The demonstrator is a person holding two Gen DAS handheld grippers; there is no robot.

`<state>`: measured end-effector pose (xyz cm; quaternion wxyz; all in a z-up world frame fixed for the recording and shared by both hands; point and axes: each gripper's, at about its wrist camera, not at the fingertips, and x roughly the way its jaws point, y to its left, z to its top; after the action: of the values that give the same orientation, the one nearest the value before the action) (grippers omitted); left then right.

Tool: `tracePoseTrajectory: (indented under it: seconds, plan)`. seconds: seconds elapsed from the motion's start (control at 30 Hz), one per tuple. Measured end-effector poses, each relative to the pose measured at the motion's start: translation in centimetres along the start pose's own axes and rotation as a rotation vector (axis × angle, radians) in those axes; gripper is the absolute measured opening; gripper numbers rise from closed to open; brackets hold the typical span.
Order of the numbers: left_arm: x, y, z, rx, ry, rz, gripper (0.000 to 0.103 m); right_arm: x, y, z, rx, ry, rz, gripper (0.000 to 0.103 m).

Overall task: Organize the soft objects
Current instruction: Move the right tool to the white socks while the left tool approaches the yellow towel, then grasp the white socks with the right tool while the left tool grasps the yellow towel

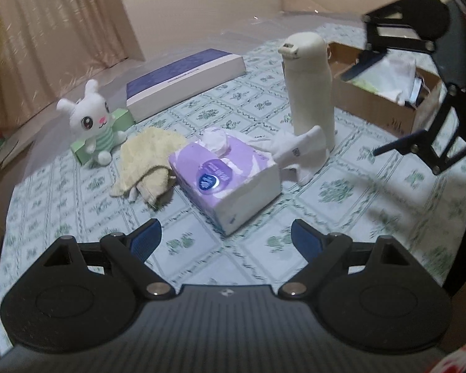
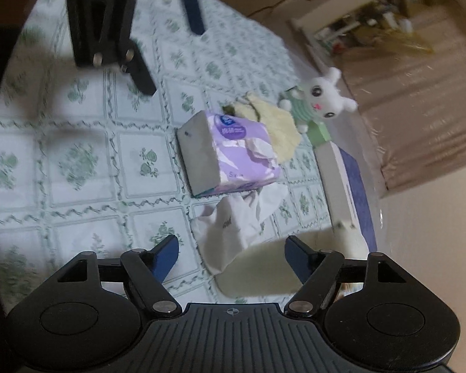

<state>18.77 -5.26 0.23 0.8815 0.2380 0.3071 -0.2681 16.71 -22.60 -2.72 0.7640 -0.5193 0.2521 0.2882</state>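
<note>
While both grippers hang above the flower-patterned tablecloth (image 1: 77, 186) with their jaws spread wide and nothing between them, the soft things lie clustered mid-table. In the left wrist view, the left gripper (image 1: 226, 233) points at the purple tissue pack (image 1: 225, 175), which sits just beyond its fingertips. To the left of the pack, touching it, lies the crumpled yellow cloth (image 1: 146, 161); farther left the white bunny plush (image 1: 91, 121) sits upright against a small green box (image 1: 121, 119). Right of the pack, the white socks (image 1: 298, 155) lean against the base of the standing cream bottle (image 1: 309, 90). A purple-and-white flat box (image 1: 183, 80) lies at the far side, and a cardboard box (image 1: 376, 105) holding pale fabric stands far right, with the right gripper (image 1: 377, 102) over its near edge. In the right wrist view, the right gripper (image 2: 231, 248) has the socks (image 2: 233, 230) just ahead between its open fingers, the tissue pack (image 2: 230, 152) beyond them.
</note>
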Motion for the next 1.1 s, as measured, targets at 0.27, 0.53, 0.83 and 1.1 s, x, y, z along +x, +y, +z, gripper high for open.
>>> tracePoseTrajectory:
  seconds: [0.27, 0.53, 0.83, 1.1]
  plan:
    - [2.8, 3.1, 0.0, 0.132, -0.001, -0.025, 0.089, 5.9, 0.3, 1.1, -0.154, 0.074, 0.006, 0.075]
    - [5.6, 5.4, -0.4, 0.209, 0.000, -0.044, 0.089, 10.4, 1.0, 1.4, -0.226, 0.160, 0.000, 0.075]
    - [7.8, 6.6, -0.6, 0.242, -0.011, -0.078, 0.089, 13.7, 0.9, 1.6, -0.247, 0.193, 0.000, 0.075]
    - [9.3, 7.1, -0.6, 0.342, -0.003, -0.105, 0.089, 14.4, 0.2, 2.0, -0.213, 0.211, 0.015, 0.062]
